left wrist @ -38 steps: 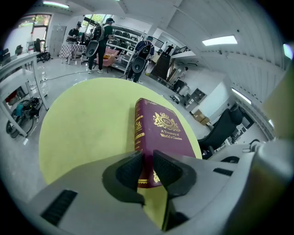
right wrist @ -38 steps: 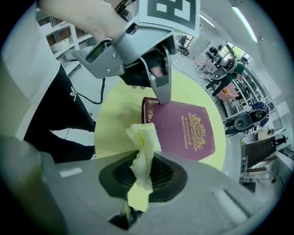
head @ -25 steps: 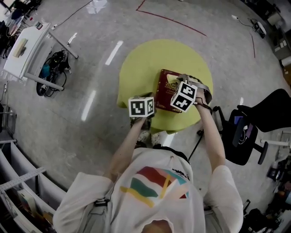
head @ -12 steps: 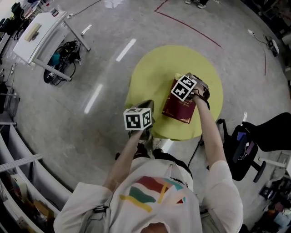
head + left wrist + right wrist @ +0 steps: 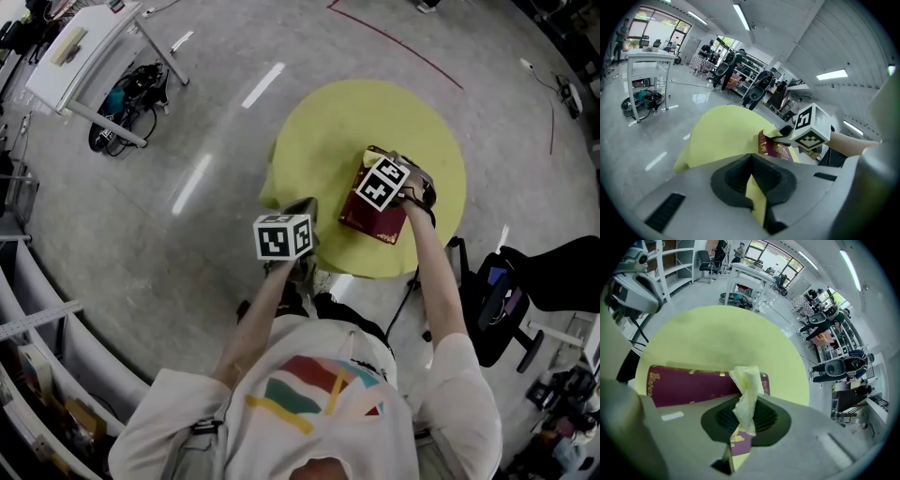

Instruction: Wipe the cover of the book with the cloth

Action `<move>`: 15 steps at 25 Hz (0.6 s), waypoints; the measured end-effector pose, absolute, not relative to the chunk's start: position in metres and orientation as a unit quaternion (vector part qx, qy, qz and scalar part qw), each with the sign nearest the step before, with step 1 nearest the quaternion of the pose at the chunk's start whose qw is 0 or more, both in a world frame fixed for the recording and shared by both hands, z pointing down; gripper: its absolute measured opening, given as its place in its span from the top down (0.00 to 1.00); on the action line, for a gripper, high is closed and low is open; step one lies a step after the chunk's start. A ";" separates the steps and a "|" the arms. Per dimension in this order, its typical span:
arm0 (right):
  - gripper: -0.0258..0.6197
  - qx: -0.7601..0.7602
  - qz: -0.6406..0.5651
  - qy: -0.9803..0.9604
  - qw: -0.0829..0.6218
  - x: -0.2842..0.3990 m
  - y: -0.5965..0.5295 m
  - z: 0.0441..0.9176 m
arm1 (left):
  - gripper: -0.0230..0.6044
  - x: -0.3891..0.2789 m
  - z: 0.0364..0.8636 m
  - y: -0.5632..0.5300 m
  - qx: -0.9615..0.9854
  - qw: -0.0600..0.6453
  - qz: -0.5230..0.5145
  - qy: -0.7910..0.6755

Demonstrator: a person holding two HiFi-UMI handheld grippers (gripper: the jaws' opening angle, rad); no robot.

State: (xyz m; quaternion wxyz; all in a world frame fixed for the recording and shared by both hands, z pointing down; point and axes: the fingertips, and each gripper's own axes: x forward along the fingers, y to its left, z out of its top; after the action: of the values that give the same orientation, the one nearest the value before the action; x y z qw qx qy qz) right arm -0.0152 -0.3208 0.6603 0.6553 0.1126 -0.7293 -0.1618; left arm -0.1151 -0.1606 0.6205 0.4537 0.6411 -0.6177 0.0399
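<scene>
Book [image 5: 373, 225] lies flat on the yellow surface [image 5: 328, 131], probably stiff but slidey. Right gripper [image 5: 743, 425] jaws pinch the floppy cloth [image 5: 746, 385] over it; left gripper [image 5: 752, 185] jaws closed, by the edge, could pin a corner.

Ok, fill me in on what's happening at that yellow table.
A person holds a two-jaw tool in each hand at a round yellow table. The right tool is shut on a crumpled pale cloth and points down at one end of a maroon book lying on the table. Whether the cloth touches the cover can't be told. The left tool is shut at the table's near edge, off the book.
</scene>
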 end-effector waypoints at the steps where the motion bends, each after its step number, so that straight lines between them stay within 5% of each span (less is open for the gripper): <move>1: 0.92 0.111 -0.160 -0.733 0.652 -0.014 -0.313 0.660 | 0.94 -0.114 0.619 -0.162 0.643 0.452 0.040 -0.617; 15: 0.92 0.046 -0.162 -0.746 0.645 0.002 -0.168 0.664 | 0.94 -0.114 0.604 -0.173 0.656 0.437 0.017 -0.616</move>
State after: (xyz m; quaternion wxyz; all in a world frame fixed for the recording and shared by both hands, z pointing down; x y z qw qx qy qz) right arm 0.0019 -0.1685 0.6638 0.6448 0.0458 -0.7456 -0.1618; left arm -0.1143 -0.1725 0.6039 0.4365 0.6555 -0.6160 0.0175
